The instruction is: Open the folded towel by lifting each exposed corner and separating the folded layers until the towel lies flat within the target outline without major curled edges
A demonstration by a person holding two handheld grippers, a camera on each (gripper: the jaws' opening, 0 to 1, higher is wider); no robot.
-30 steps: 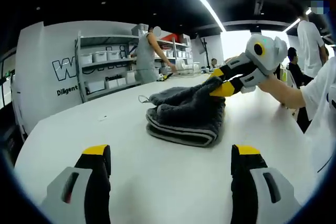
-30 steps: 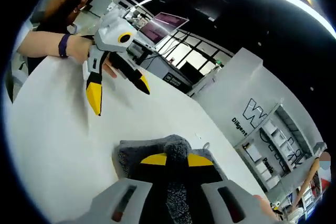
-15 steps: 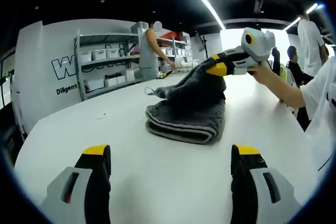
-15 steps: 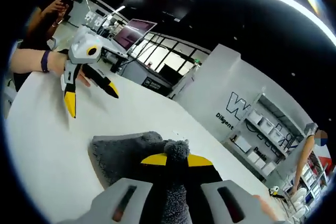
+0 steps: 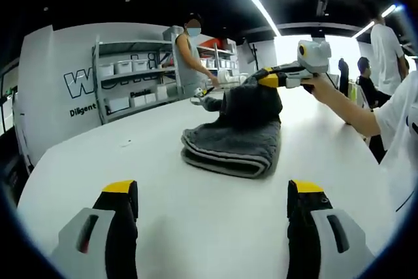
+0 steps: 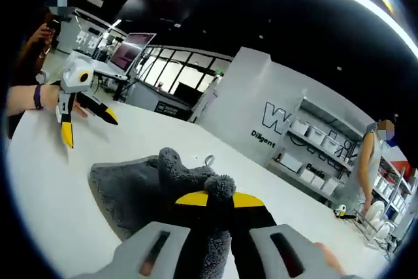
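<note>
Grey plush, the folded terry towel (image 5: 232,145) is lying on the white table (image 5: 163,220), and I am pinching its upper layer in my right gripper (image 6: 221,195), jaws clamped together on a tuft of pile, holding that corner raised above the fold. My left gripper (image 5: 212,191) is hovering on the near side of the towel, jaws apart and empty. I judge I am peeling the first layer; next I should be carrying it away from the fold.
</note>
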